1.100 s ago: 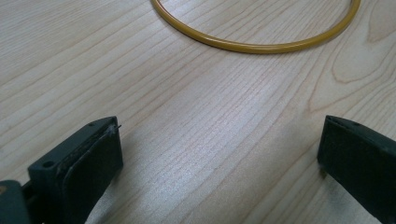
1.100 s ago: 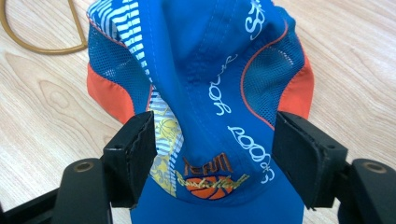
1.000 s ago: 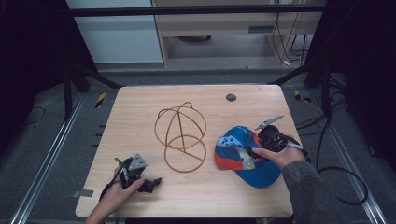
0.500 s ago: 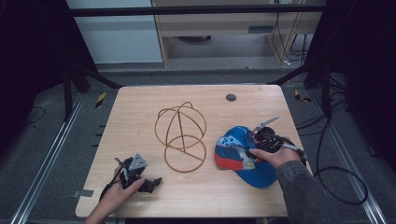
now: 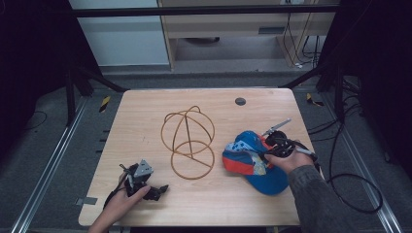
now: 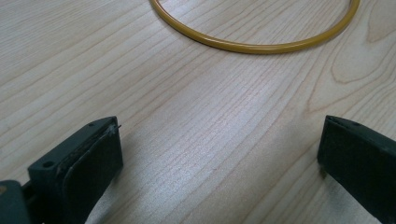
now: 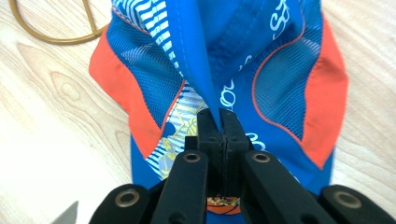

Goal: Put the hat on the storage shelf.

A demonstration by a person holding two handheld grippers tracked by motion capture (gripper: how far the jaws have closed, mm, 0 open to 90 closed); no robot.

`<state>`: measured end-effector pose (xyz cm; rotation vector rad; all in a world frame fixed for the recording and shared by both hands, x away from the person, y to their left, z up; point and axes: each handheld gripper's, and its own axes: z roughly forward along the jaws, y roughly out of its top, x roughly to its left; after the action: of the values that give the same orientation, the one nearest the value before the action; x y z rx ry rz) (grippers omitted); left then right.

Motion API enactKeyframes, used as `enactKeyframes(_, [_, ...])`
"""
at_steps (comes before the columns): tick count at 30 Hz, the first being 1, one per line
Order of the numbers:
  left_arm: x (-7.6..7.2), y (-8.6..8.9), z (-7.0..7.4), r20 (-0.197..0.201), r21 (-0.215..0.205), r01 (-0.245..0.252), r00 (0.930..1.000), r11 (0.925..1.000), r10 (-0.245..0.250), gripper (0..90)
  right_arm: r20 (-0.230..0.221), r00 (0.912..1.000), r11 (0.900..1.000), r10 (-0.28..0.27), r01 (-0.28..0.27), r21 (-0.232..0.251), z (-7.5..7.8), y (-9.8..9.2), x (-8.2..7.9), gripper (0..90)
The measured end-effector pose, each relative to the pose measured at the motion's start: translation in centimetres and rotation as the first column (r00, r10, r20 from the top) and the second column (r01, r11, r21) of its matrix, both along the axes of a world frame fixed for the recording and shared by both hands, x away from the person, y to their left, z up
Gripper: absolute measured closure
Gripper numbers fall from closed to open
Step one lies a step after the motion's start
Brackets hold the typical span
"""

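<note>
A blue and orange cap lies at the right of the wooden table. My right gripper sits at the cap's right side. Its jaws have just been closing and now pinch a raised fold of the cap's blue fabric; in the right gripper view the cap is clamped in my right gripper. A golden wire hat stand stands in the middle of the table. My left gripper rests low at the front left, and in its own view my left gripper is open over bare wood, short of the stand's base ring.
A small dark round hole marks the table's far side. The stand's ring lies just beyond the cap's far left corner. Cables trail off the table's right edge, and metal rails run along the floor on both sides.
The right gripper's jaws have closed onto a fold of the cap. Both hands stay where they were, and the stand has not moved.
</note>
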<state>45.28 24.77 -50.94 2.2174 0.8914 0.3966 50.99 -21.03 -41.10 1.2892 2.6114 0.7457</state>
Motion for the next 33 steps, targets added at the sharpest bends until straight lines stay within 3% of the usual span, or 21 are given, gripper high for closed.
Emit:
enactKeyframes(4, [0.0, 0.0, 0.0, 0.0, -0.004, -0.002, 1.0, 1.0, 0.002, 0.0, 0.029, 0.9995, 1.0, 0.011, -0.011, 0.007, 1.4, -0.4, -0.4, 89.8])
enactKeyframes(16, [0.0, 0.0, 0.0, 0.001, -0.006, -0.004, 1.0, 1.0, 0.004, 0.0, 0.107, 0.9935, 0.999, 0.037, -0.04, 0.026, 7.6, -1.3, -2.1, 89.7])
enactKeyframes(33, [0.0, 0.0, 0.0, 0.002, -0.004, -0.003, 1.0, 1.0, 0.003, 0.0, 0.222, 0.9737, 0.998, 0.05, -0.058, 0.03, 13.9, -1.8, -3.1, 89.8])
